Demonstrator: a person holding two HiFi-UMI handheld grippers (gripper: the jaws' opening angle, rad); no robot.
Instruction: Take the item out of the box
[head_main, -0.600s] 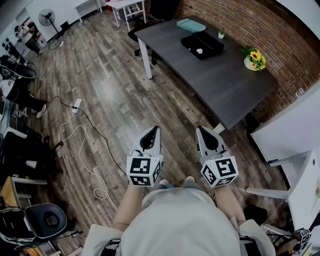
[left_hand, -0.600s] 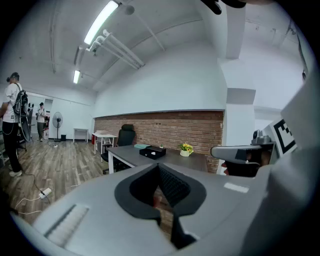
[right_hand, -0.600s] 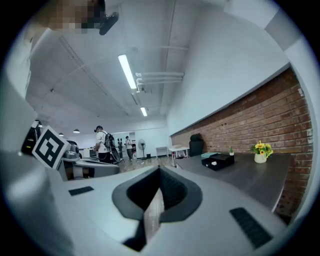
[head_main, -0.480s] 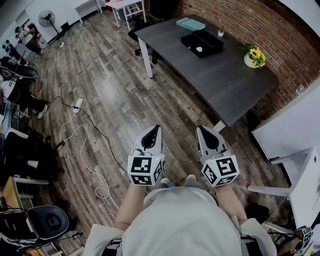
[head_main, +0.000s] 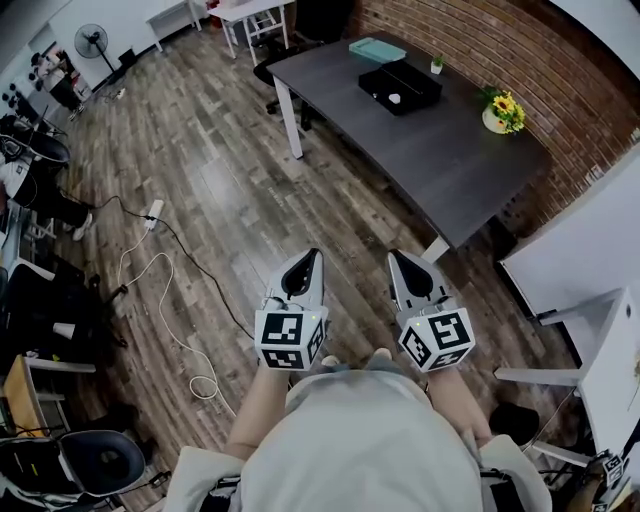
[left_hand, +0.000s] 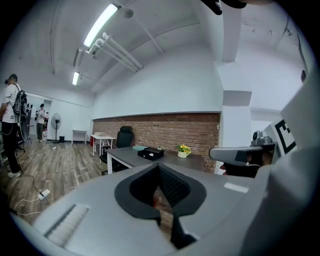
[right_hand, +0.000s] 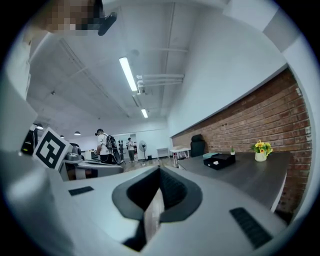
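Head view: left gripper (head_main: 308, 258) and right gripper (head_main: 396, 258) side by side before the torso, tips toward 12 o'clock, each with a black-and-white marker cube (head_main: 290, 340) at its rear. Black box (head_main: 400, 87) holding the white item (head_main: 394, 98) sits on the grey table (head_main: 450, 170) at 1 o'clock, well apart.
Left gripper view: jaws pressed together, nothing between them.
Right gripper view: jaws closed, nothing between them.

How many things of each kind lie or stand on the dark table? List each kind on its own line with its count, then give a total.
Black box: 1
White item in the box: 1
Teal flat thing: 1
Plants: 2 (small green plant, pot of yellow flowers)
Total: 5
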